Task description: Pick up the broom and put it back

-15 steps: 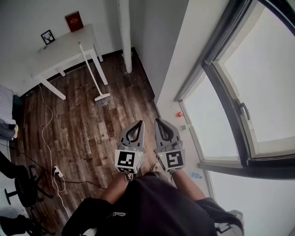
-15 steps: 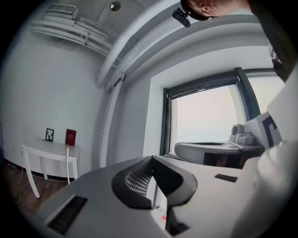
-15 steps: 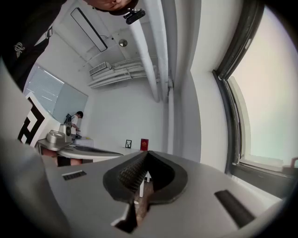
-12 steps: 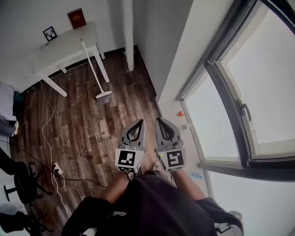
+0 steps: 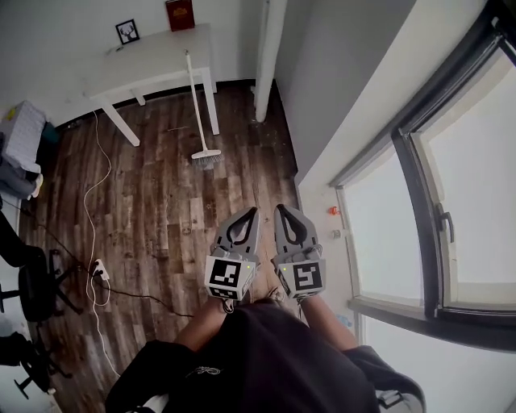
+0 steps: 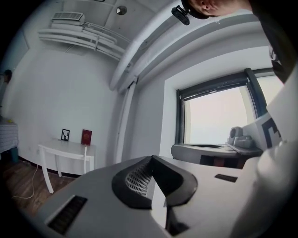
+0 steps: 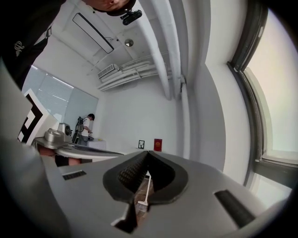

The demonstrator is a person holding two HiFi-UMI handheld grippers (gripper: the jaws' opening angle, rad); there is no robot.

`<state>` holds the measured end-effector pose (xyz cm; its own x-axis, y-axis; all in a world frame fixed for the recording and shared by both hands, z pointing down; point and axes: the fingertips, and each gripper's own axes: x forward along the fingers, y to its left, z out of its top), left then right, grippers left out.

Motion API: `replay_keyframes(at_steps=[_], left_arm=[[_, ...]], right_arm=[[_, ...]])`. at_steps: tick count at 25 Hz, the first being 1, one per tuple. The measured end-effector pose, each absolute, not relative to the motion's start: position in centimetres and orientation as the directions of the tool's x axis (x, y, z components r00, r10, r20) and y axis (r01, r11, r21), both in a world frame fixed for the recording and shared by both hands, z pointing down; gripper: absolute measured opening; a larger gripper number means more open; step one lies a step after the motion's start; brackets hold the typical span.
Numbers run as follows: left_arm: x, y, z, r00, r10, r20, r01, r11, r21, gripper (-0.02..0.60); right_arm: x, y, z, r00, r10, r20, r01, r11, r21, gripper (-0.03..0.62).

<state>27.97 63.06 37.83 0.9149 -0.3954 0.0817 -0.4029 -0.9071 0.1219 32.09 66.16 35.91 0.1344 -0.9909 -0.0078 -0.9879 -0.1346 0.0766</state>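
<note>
The broom [image 5: 198, 109] leans against the white table [image 5: 153, 63], bristles on the wood floor [image 5: 161, 218], well apart from both grippers. The left gripper [image 5: 251, 211] and right gripper [image 5: 280, 210] are level, side by side, jaws together and empty. Print on the red book [image 5: 181, 14] is too small to read.

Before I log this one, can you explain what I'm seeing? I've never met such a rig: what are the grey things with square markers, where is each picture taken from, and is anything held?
There's no robot: a person holds a tool in each hand. The head view comes from a camera on the person's head, looking down at the left hand-held gripper and right hand-held gripper side by side; the marker cubes belong to them. The other two pictures come from cameras riding on each gripper, looking along its jaws. Both have jaws together and hold nothing. Across the wooden floor, the broom leans against a white table, bristles down, untouched.
</note>
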Motion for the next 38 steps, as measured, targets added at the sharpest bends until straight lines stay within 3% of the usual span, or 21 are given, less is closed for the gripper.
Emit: replay_keyframes(at_steps=[9,18,29,38], left_arm=[[20.8,55.9,37.8,0.876,-0.477,0.074,-0.483,-0.867,0.125,0.0],[16.7,50.7,38.3,0.854,-0.512,0.088,-0.52,-0.843,0.139,0.0],[20.0,41.4,40.7,0.819,-0.558,0.135,-0.573,-0.809,0.129,0.0],[29.0,31.3,40.2,0.797,-0.584,0.151,-0.601,-0.792,0.107,0.0]], right_arm=[[25.2,58.1,35.6,0.013,-1.0,-0.01,-0.994,-0.014,0.112,0.021],[21.4,52.1,36.0,-0.022,-1.0,0.001,-0.994,0.022,0.104,0.021],[25.3,41.6,37.8,-0.055,-0.998,-0.006,-0.997,0.055,0.048,0.021],[35.2,32.1,37.0,-0.073,-0.997,-0.012,-0.996,0.072,0.048,0.021]])
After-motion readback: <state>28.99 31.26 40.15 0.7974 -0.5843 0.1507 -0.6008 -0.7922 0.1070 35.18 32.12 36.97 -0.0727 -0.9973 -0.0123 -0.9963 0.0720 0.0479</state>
